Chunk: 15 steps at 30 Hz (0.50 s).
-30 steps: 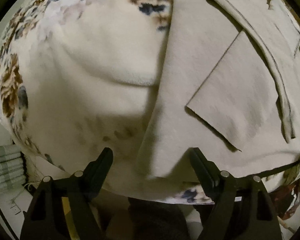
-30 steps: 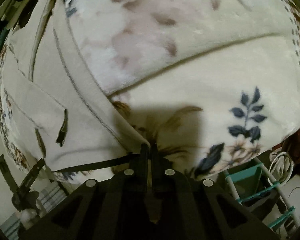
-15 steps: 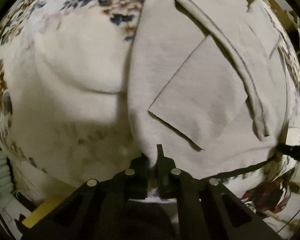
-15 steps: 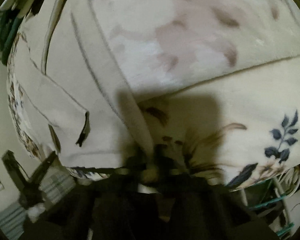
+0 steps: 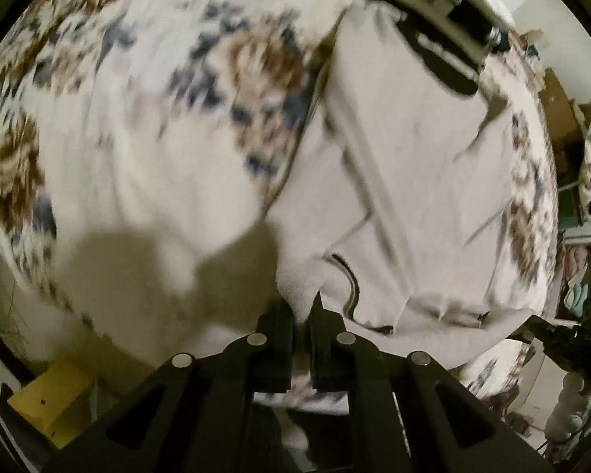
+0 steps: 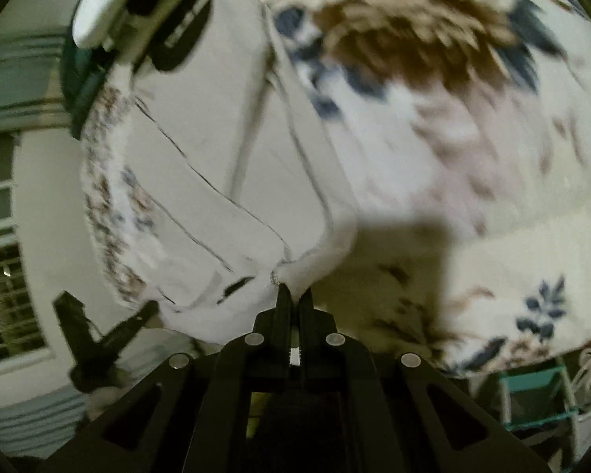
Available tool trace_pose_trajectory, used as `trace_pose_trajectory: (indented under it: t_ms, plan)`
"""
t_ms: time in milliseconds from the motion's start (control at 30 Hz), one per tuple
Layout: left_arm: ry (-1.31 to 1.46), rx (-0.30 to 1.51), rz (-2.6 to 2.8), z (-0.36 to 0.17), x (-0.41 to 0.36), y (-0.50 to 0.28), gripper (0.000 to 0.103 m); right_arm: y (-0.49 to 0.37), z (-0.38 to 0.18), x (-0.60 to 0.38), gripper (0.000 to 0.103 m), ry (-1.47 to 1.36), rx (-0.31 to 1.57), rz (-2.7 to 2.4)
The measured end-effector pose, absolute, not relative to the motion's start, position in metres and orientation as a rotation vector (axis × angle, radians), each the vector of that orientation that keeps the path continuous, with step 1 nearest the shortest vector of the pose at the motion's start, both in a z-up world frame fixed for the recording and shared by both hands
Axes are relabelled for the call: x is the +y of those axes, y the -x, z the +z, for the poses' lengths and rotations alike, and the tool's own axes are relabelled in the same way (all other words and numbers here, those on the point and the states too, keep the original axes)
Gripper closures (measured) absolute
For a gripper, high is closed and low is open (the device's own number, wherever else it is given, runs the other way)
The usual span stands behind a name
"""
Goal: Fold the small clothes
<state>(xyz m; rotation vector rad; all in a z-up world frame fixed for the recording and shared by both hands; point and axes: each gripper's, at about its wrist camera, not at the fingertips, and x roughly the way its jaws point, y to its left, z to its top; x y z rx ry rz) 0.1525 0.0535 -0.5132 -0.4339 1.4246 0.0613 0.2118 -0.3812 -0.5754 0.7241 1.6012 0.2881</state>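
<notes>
A small beige garment (image 5: pixel 406 181) with pockets and dark-edged seams lies on a floral fleece blanket (image 5: pixel 138 126). My left gripper (image 5: pixel 304 307) is shut on the garment's near left corner, which is lifted off the blanket. In the right wrist view the same garment (image 6: pixel 224 205) hangs to the left, and my right gripper (image 6: pixel 294 295) is shut on its near right corner. Both views are blurred by motion. The right gripper's tip also shows at the right edge of the left wrist view (image 5: pixel 559 335).
The blanket (image 6: pixel 472 157) covers a raised surface that drops off at the near edge. A yellow box (image 5: pixel 55 402) sits below on the left. A teal rack (image 6: pixel 539 398) stands below on the right. A window with blinds (image 6: pixel 4 295) is at far left.
My left gripper went from open to shut on the garment's corner. Both grippers have since lifted and pulled the near edge, so the garment now bunches up off the blanket.
</notes>
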Motion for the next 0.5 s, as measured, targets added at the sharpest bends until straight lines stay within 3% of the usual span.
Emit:
trace_pose_trajectory:
  t_ms: [167, 367, 400, 433, 467, 500]
  plan:
    - [0.41, 1.345, 0.067, -0.508, 0.049, -0.226, 0.099, -0.29, -0.559, -0.384, 0.1, -0.749, 1.5, 0.275]
    - [0.52, 1.308, 0.049, -0.533, 0.067, -0.298, 0.093, -0.368, -0.585, -0.403, 0.098, -0.861, 1.453, 0.172]
    - [0.555, 1.315, 0.059, -0.538, 0.075, -0.305, 0.091, -0.377, -0.588, -0.406, 0.091, -0.879, 1.452, 0.162]
    - [0.584, 1.32, 0.068, -0.541, 0.081, -0.306, 0.089, -0.38, -0.588, -0.407, 0.075, -0.885, 1.445, 0.159]
    - [0.619, 1.322, 0.074, -0.543, 0.089, -0.305, 0.087, -0.383, -0.584, -0.411, 0.066, -0.88, 1.427, 0.15]
    - [0.648, 1.32, 0.083, -0.544, 0.096, -0.303, 0.08, -0.381, -0.582, -0.417, 0.053, -0.868, 1.418, 0.148]
